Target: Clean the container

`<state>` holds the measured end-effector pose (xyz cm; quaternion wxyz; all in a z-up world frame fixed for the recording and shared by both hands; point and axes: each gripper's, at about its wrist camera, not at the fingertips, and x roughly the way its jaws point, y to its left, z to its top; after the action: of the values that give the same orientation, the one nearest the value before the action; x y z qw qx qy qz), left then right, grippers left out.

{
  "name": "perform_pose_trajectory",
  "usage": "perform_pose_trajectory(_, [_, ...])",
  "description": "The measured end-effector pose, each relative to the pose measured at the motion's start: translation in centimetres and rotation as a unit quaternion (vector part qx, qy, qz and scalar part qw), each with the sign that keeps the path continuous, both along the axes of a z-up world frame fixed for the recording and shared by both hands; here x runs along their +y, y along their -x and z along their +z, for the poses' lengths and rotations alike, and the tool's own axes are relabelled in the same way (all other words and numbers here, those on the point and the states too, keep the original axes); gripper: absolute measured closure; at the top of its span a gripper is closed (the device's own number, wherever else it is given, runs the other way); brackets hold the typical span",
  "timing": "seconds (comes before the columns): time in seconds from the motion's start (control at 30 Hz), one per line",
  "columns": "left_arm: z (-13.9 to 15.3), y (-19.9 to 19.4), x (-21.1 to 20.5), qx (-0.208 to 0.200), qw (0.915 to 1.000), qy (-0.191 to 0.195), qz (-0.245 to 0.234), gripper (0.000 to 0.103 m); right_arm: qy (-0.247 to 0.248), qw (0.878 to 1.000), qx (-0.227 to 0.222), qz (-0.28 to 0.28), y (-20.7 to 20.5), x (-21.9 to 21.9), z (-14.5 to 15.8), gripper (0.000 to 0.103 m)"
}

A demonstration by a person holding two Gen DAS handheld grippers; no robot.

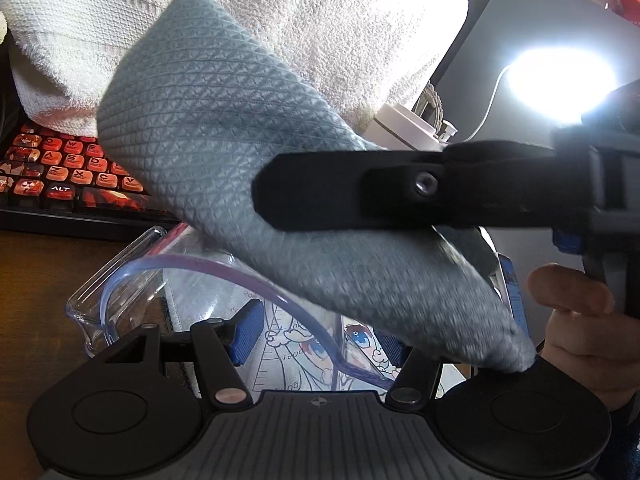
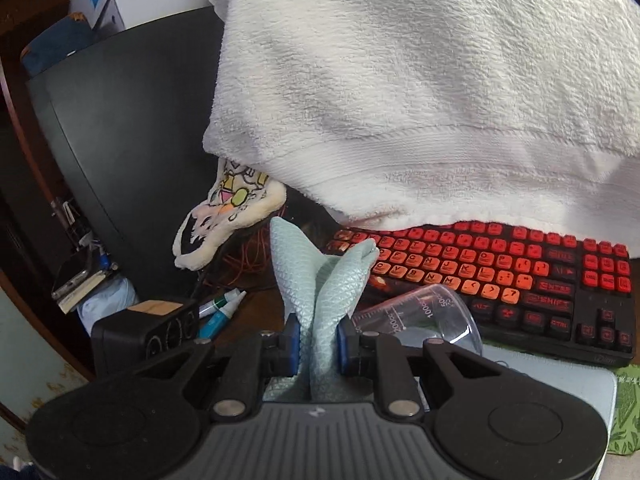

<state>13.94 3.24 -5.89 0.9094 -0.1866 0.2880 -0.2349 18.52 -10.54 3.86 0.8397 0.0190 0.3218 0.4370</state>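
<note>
Half the clear plastic measuring container is being hidden by pale-blue textured cloth, pinched tight by right gripper; left gripper is being held open round container rim, w/ right pad mostly covered.

cloth blocking container mouth, keyboard behind

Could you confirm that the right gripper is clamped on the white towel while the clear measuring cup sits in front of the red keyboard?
Not quite: the right gripper is clamped on the light blue textured cloth, not the white towel, which hangs behind over the red keyboard. The right wrist view shows this. The clear measuring cup does sit in front of that keyboard.
</note>
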Motion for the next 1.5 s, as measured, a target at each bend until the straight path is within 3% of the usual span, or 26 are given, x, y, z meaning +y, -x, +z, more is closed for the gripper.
perform_pose_trajectory(0.5, [0.2, 0.1, 0.1, 0.000, 1.0000, -0.001, 0.000, 0.044, -0.014, 0.995, 0.018, -0.094, -2.7, -2.5, -0.2, 0.086])
perform_pose_trajectory(0.87, [0.3, 0.1, 0.2, 0.000, 1.0000, -0.001, 0.000, 0.044, 0.001, 1.000, 0.001, -0.018, 0.6, -0.3, -0.1, 0.086])
perform_pose_trajectory(1.23, [0.2, 0.3, 0.3, 0.000, 1.0000, -0.002, 0.000, 0.043, 0.010, 0.995, -0.014, -0.102, -2.0, -1.8, 0.0, 0.086])
perform_pose_trajectory(1.5, [0.3, 0.1, 0.2, 0.000, 1.0000, -0.001, 0.000, 0.043, 0.008, 0.998, -0.017, -0.054, -0.2, -0.6, 0.0, 0.086])
